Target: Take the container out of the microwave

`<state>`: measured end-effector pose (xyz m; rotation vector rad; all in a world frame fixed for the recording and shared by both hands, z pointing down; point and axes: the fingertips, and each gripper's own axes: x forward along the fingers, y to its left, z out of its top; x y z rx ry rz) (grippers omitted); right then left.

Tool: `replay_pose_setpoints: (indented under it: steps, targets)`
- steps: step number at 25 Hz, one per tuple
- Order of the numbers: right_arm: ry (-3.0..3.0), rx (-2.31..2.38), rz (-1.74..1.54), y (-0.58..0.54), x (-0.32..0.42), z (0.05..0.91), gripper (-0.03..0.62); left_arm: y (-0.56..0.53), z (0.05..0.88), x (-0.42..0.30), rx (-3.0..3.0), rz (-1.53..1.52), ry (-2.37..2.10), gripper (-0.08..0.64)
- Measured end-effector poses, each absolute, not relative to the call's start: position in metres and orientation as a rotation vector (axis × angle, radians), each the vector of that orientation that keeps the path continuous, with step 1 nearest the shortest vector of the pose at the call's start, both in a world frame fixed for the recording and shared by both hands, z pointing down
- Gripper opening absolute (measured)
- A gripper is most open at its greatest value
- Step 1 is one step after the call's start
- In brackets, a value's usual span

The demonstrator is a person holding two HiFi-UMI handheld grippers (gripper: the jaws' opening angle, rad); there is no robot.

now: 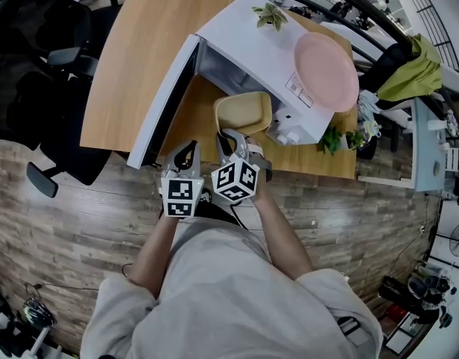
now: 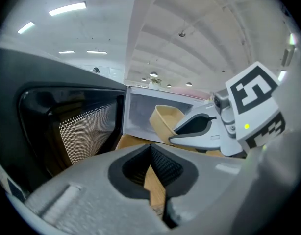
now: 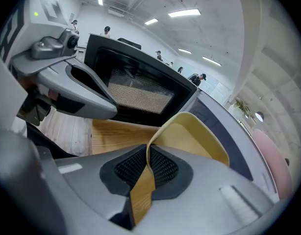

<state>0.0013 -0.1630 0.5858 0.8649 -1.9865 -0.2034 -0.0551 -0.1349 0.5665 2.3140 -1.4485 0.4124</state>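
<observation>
Clearly out in front of the microwave's (image 1: 252, 47) open mouth, the yellow container (image 1: 244, 113) hangs tilted over the wooden counter (image 1: 140, 58), its hollow side turned up and toward the oven; whether its far edge touches the counter cannot be told. The right gripper (image 1: 233, 139) has it by the near wall: in the right gripper view the fingers (image 3: 163, 168) are clenched on the thin rim of the container (image 3: 194, 141), one ribbed black pad on each side, with only that wall between them. The left gripper (image 1: 186, 154) sits just beside the right one, on the side of the open door (image 1: 166, 103), and carries nothing. In the left gripper view its fingers (image 2: 165, 168) stand a narrow slit apart, and only bare counter shows through the slit. That view also shows the container (image 2: 165, 121) ahead, with the right gripper (image 2: 204, 129) reaching in from the right. The door swings wide to the left of the cavity, its dotted window facing both grippers. On top of the microwave lie a pink plate (image 1: 327, 69) and a small green plant (image 1: 270, 15). The person stands on a wood-plank floor (image 1: 80, 200) at the counter's edge.
</observation>
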Motion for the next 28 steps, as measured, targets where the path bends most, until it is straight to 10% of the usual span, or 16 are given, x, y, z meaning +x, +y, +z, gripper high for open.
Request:
replay_pose_setpoints:
  steps: [28]
  targets:
    - [-2.044, 0.857, -0.165, -0.084, 0.02, 0.572, 0.035, -0.071, 0.545, -0.033, 2.379, 0.451, -1.463, 0.002]
